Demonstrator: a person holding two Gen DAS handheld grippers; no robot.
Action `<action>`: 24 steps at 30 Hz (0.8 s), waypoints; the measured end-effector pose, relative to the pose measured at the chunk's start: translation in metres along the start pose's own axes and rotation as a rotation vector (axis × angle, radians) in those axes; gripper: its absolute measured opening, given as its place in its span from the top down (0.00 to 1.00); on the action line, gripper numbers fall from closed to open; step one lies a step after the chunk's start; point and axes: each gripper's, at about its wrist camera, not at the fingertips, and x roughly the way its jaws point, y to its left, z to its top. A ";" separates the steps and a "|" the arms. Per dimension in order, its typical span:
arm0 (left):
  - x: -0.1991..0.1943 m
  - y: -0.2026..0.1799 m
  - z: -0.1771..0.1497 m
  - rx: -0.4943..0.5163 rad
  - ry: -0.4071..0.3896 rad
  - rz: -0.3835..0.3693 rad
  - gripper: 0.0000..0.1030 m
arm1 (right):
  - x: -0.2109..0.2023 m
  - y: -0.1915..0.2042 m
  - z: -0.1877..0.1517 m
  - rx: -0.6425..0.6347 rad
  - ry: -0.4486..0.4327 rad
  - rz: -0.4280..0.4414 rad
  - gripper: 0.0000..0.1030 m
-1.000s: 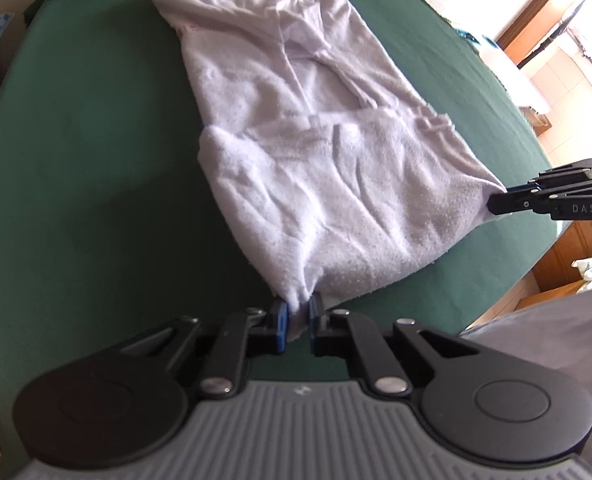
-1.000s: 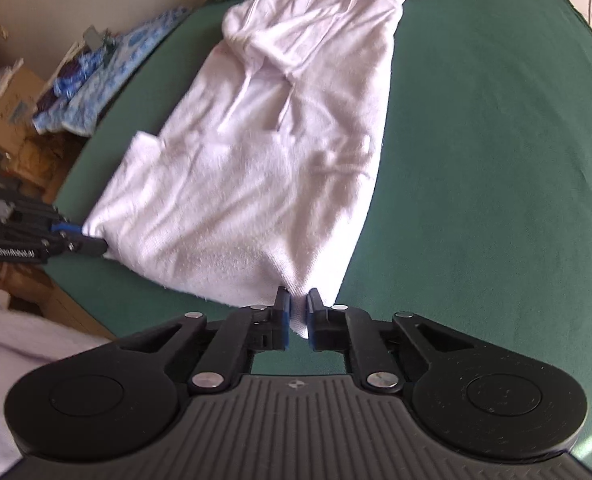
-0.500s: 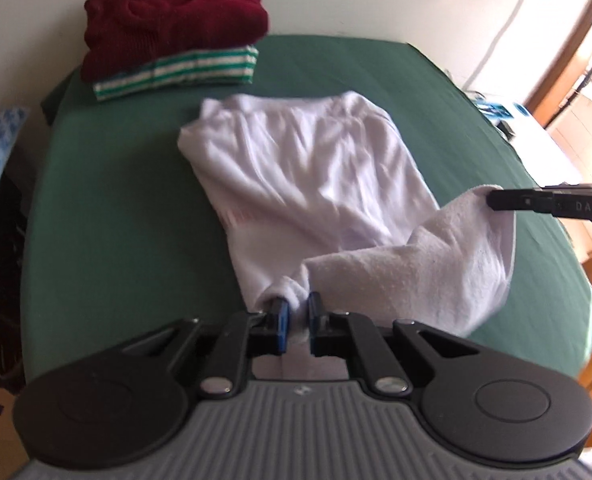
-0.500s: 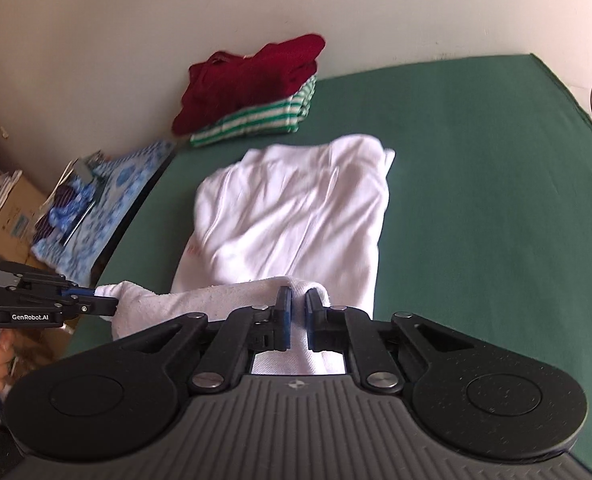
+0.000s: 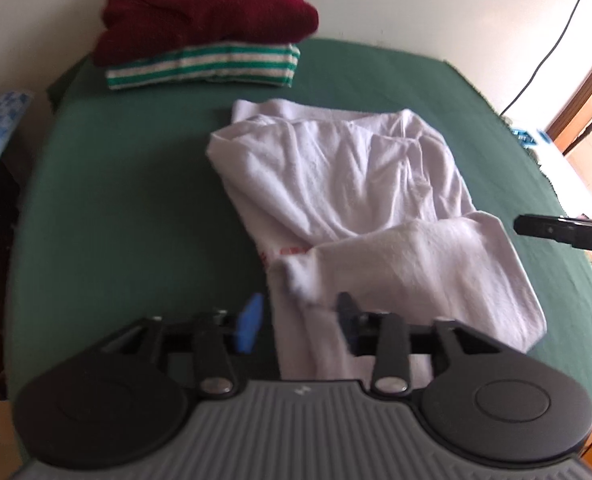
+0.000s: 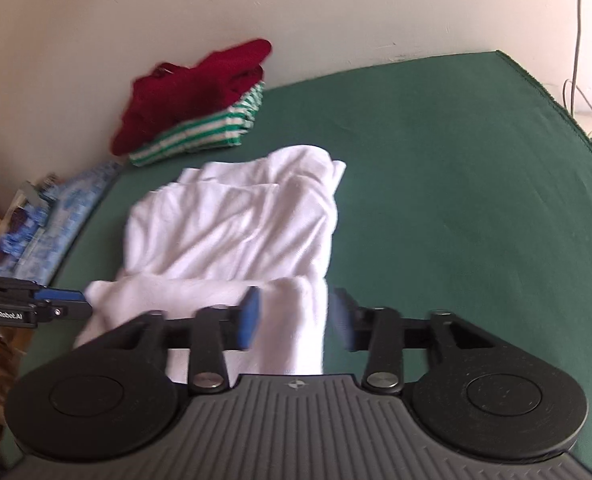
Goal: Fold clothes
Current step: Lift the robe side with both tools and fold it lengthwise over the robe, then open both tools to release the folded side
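A white garment (image 5: 336, 184) lies on the green tablecloth (image 5: 127, 200), its near end folded back over itself as a thick band (image 5: 408, 268). My left gripper (image 5: 298, 316) is low at the band's left corner. Its jaws are opening, and the cloth lies loose between the blue pads, which no longer pinch it. In the right wrist view the same garment (image 6: 235, 224) shows, and my right gripper (image 6: 296, 316) stands over the band's right corner. Its jaws are opening too, with cloth between the parted pads. Each gripper shows at the edge of the other's view: right gripper (image 5: 544, 228), left gripper (image 6: 55, 306).
A folded maroon sweater (image 5: 203, 12) sits on a green-and-white striped garment (image 5: 203, 66) at the table's far edge by the wall. Blue patterned fabric (image 6: 55, 216) lies off the left side. A cable (image 6: 576, 40) hangs at the right wall. Bare green cloth (image 6: 476, 200) spreads to the right.
Both grippers carried the garment's near hem up and forward over its middle, laid it down as a fold, then opened from shut and let go of the cloth.
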 end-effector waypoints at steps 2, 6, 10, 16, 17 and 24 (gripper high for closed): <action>-0.014 -0.002 -0.018 0.010 -0.001 -0.013 0.41 | -0.013 0.003 -0.011 -0.009 0.010 0.023 0.43; -0.018 -0.016 -0.042 0.027 0.013 -0.044 0.40 | -0.009 0.022 -0.037 -0.104 0.051 -0.004 0.43; 0.003 -0.034 -0.046 0.041 0.011 -0.019 0.47 | 0.005 0.035 -0.045 -0.170 0.041 -0.063 0.45; 0.008 -0.043 -0.060 0.018 0.053 -0.071 1.00 | 0.013 0.030 -0.039 -0.116 0.050 -0.087 0.86; 0.004 -0.039 -0.065 -0.011 0.056 -0.086 1.00 | 0.007 0.028 -0.037 -0.090 0.030 -0.070 0.87; -0.009 -0.009 -0.074 -0.131 0.048 -0.078 0.99 | 0.015 0.022 -0.032 -0.081 0.048 -0.099 0.85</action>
